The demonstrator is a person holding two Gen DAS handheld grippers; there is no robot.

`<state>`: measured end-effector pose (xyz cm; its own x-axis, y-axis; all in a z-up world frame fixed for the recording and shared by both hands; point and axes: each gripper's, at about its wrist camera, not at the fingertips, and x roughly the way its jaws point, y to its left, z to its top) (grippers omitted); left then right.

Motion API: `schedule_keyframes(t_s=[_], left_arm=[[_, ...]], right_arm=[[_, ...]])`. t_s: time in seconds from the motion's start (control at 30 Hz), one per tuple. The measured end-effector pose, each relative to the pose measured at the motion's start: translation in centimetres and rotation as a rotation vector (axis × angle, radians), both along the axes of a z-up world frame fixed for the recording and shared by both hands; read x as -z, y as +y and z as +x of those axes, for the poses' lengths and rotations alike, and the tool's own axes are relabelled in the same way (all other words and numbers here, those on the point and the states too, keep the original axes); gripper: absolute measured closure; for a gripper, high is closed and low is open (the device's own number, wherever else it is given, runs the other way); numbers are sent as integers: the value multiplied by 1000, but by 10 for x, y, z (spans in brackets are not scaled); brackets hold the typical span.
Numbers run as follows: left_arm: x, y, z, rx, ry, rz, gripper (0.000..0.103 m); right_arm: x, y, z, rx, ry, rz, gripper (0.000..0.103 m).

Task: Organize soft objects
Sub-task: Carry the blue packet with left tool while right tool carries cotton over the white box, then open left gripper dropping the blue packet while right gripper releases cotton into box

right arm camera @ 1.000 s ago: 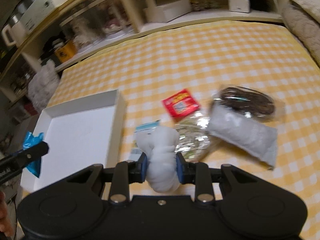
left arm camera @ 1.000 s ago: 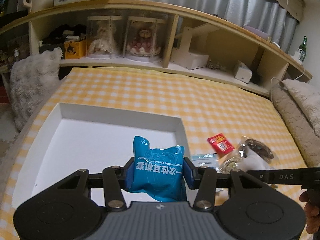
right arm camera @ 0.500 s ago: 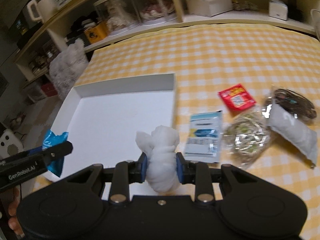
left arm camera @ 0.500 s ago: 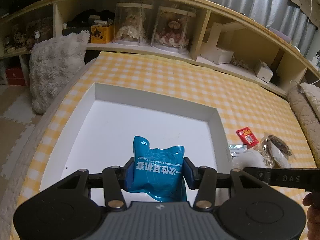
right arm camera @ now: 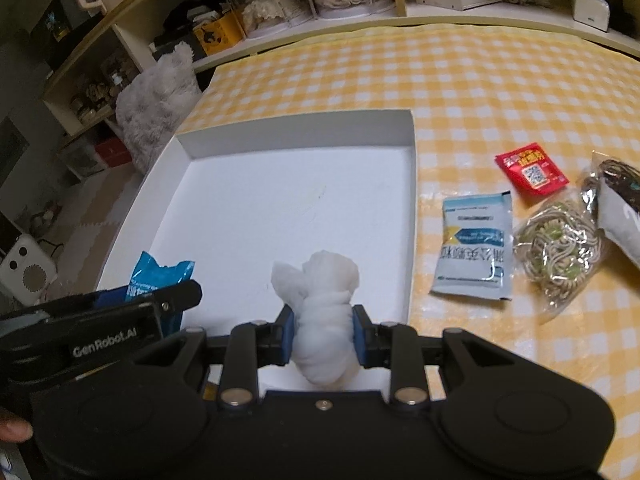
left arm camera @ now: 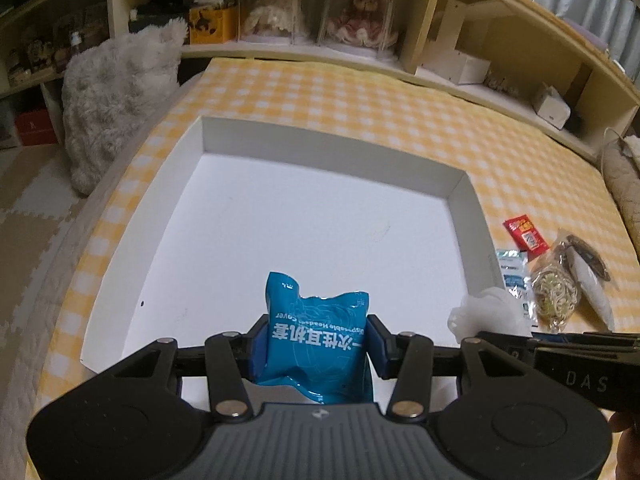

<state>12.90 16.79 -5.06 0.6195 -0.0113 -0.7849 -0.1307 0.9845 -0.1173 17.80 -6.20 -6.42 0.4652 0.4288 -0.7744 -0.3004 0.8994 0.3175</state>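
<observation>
My left gripper (left arm camera: pixel 316 346) is shut on a blue plastic packet (left arm camera: pixel 318 336) and holds it over the near edge of the white tray (left arm camera: pixel 320 138). My right gripper (right arm camera: pixel 323 332) is shut on a white cloth wad (right arm camera: pixel 322 300), above the tray's (right arm camera: pixel 412 208) near right part. The cloth wad also shows in the left wrist view (left arm camera: pixel 488 314), and the blue packet shows in the right wrist view (right arm camera: pixel 160 274). The tray's floor is bare.
On the yellow checked bed right of the tray lie a pale blue sachet (right arm camera: pixel 476 246), a red sachet (right arm camera: pixel 530 170), a bag of noodles (right arm camera: pixel 560 248) and a white pouch (right arm camera: pixel 622 224). A fluffy grey cushion (left arm camera: pixel 116 92) stands left of the bed. Shelves (left arm camera: pixel 440 20) run behind.
Both grippers have moved left, from beside the loose packets to over the tray, each still holding its object.
</observation>
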Motion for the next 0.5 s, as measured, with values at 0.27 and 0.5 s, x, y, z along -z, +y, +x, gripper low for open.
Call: schedule_keyframes(t_s=[0.27, 0.5], left_arm=[[2, -6, 2, 14, 10, 12, 53], [3, -6, 4, -23, 25, 34, 29]], right_arm=[[6, 1, -2, -15, 5, -9, 72], [7, 1, -2, -13, 7, -5, 66]])
